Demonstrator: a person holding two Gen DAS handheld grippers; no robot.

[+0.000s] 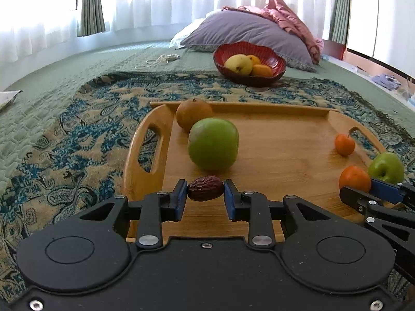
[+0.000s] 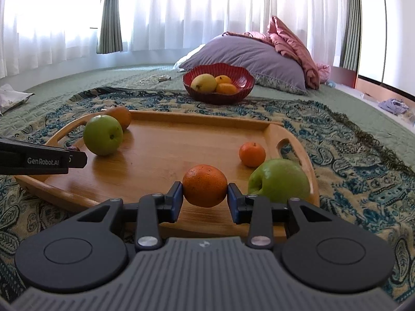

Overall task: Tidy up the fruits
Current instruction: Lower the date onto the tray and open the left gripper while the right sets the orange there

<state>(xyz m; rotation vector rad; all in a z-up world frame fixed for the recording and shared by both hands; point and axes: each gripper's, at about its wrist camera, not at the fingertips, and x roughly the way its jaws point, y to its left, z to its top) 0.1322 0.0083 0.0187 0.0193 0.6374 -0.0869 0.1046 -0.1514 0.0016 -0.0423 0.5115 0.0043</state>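
We hold the left gripper at the near edge of the wooden tray, its blue pads pinching a wrinkled brown date. We hold the right gripper near the tray's near right corner, its pads clamped on an orange mandarin. Just right of it sits a green apple; a smaller mandarin rests by the right handle. A larger green apple touches a brown fruit at the far left corner. The red bowl stands beyond the tray on the patterned blanket.
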